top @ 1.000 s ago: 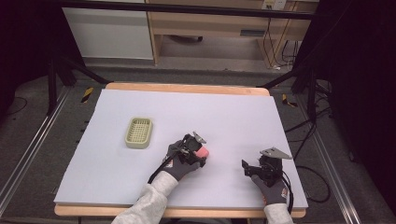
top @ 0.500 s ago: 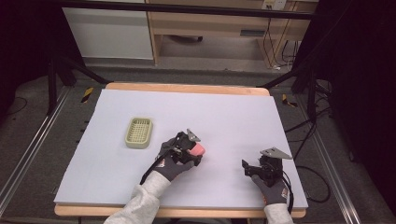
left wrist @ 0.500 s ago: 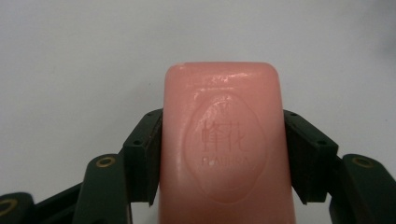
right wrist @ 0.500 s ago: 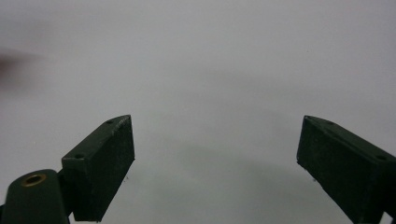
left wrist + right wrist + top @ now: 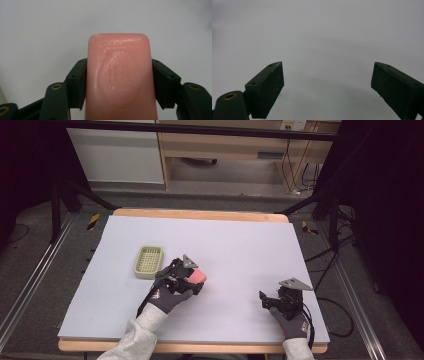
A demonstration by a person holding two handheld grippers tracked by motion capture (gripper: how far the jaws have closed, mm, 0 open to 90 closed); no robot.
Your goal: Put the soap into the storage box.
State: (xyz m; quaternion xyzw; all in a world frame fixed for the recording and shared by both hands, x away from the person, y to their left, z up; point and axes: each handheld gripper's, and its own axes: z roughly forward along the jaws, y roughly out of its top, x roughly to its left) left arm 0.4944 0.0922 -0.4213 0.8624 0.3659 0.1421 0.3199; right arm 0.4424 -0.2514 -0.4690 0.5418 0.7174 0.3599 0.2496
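Note:
A pink bar of soap (image 5: pixel 120 75) with an oval stamp on its face sits between the two black jaws of my left gripper (image 5: pixel 119 83), which is shut on its sides. From above, the soap (image 5: pixel 198 276) and my left gripper (image 5: pixel 194 281) hover a little over the white mat, just right of a pale green slatted basket (image 5: pixel 149 261). My right gripper (image 5: pixel 263 299) rests near the mat's front right, its jaws pointing left. They stand wide apart in the right gripper view (image 5: pixel 327 85), with bare mat between them.
The white mat (image 5: pixel 240 245) covers a wooden table whose edge (image 5: pixel 200 213) shows at the back. Dark metal frame legs and cables stand on the floor to both sides. A wooden cabinet is behind the table.
My left hand has carried the soap leftward and slightly up, closer to the green basket. The right hand has stayed where it was.

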